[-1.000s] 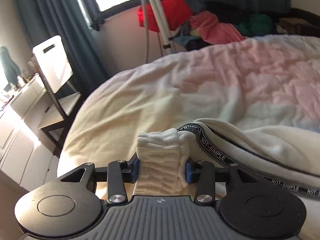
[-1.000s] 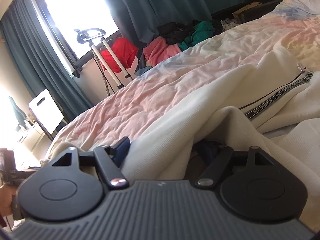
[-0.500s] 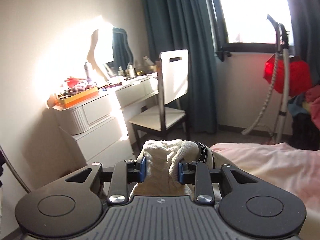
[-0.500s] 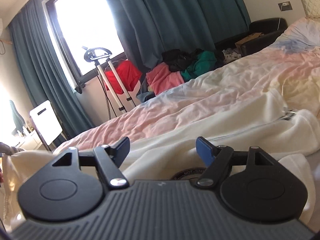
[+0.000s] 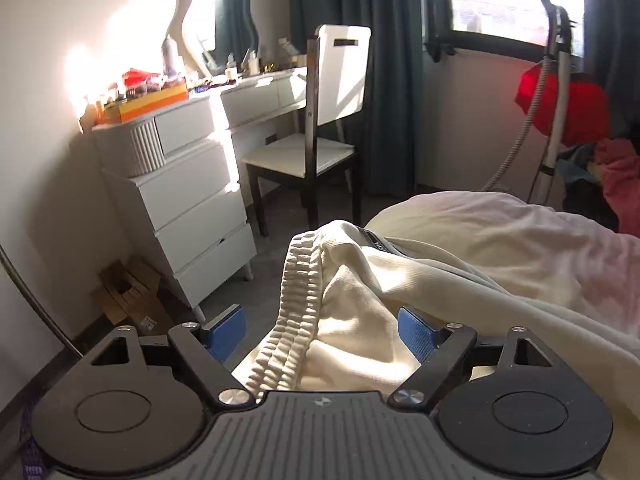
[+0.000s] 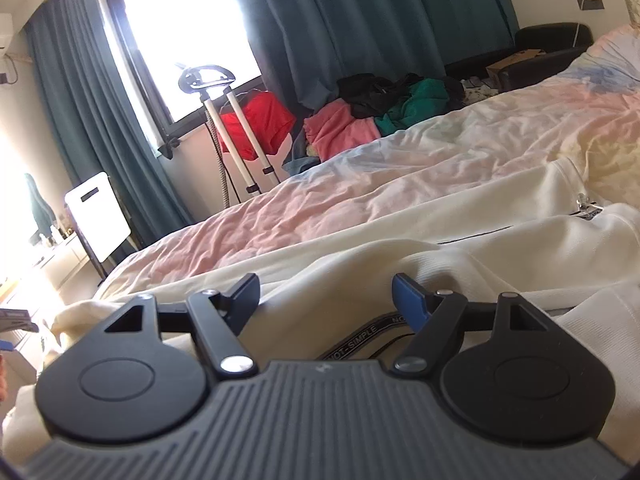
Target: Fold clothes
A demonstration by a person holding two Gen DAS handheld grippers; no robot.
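Found the left hand-held gripper [image 5: 320, 332] nearest, jaws opening, with the ribbed hem [image 5: 296, 292] of the cream zip jacket [image 5: 400, 280] lying loose between the blue pads [image 5: 224, 332]; saw neither pad pressing on it. Placed that hem right at the corner of the bed [image 5: 520, 232], just above the dark floor [image 5: 272, 264]. Judged the main risk here: with the hold let go so near the edge, could see the hem's weight dragging the cloth over the side and undoing the fold. Judged a second one: could catch the ribbing on the right-hand pad during withdrawal and pull the layer askew.

Found the right hand-held gripper [image 6: 326, 296] spread wide, gripping nothing, hovering low over the jacket's body with the black lettered tape [image 6: 360, 340] just under it. Judged a careless closing there likely to pinch two layers at once, or the tape alone, and so bunch the fold.

Noted beyond it the jacket spread along the rumpled bed, creases underneath likely to carry into any fold pressed on top. Noted farther off a chair [image 5: 316, 152] and a heap of clothes [image 6: 360, 120] at the window, well apart, no hazard.
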